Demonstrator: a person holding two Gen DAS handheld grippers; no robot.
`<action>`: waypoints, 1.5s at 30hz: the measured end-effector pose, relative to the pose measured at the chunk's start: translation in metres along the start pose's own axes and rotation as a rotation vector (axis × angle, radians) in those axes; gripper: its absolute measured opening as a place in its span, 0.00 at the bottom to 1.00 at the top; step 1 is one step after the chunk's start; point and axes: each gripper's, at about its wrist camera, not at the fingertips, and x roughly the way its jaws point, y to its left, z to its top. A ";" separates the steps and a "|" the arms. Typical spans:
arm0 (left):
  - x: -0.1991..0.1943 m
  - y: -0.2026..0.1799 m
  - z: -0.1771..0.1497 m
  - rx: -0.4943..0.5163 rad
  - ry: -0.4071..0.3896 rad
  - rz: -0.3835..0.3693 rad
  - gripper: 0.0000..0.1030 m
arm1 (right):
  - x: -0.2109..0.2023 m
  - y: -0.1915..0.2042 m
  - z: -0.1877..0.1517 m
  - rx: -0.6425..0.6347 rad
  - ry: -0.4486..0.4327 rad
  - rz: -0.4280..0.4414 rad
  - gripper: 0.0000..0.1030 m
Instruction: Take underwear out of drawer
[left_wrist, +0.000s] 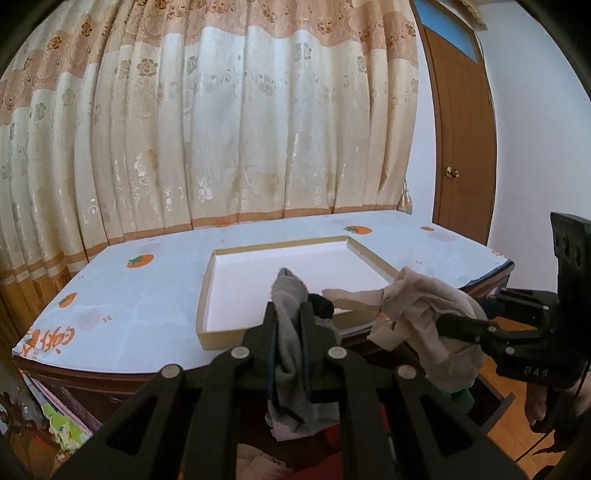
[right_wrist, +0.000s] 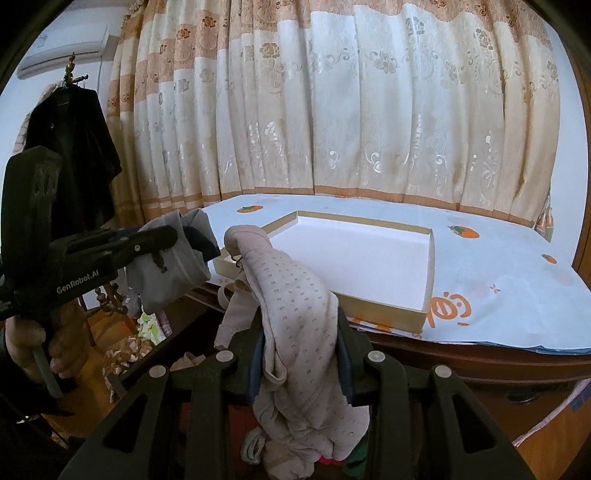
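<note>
Underwear, the grey pair (left_wrist: 290, 328), is clamped in my left gripper (left_wrist: 291, 314), hanging straight down; the shallow box (left_wrist: 236, 254) on the desk (left_wrist: 147, 295) lies just ahead. From the right wrist, my right gripper (right_wrist: 301, 339) grips a beige dotted pair (right_wrist: 295, 295), box (right_wrist: 428, 258) ahead-right and closer to this hand.

"GenRobot.AI" stands in pale letters on the black body of the left gripper (right_wrist: 168, 236), seen from the right wrist view. Large orange characters are printed on the white table cover (right_wrist: 498, 258), near its front edge beside the shallow box (right_wrist: 421, 317); they cannot be read with certainty.
</note>
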 end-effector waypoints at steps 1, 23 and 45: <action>0.000 0.000 0.002 0.000 -0.005 0.004 0.08 | 0.000 0.000 0.001 -0.001 -0.003 -0.002 0.34; 0.008 0.001 0.030 0.025 -0.055 0.029 0.08 | -0.003 -0.005 0.021 -0.016 -0.056 -0.020 0.34; 0.040 0.005 0.044 0.033 -0.030 0.023 0.08 | 0.010 -0.016 0.036 -0.014 -0.060 -0.038 0.34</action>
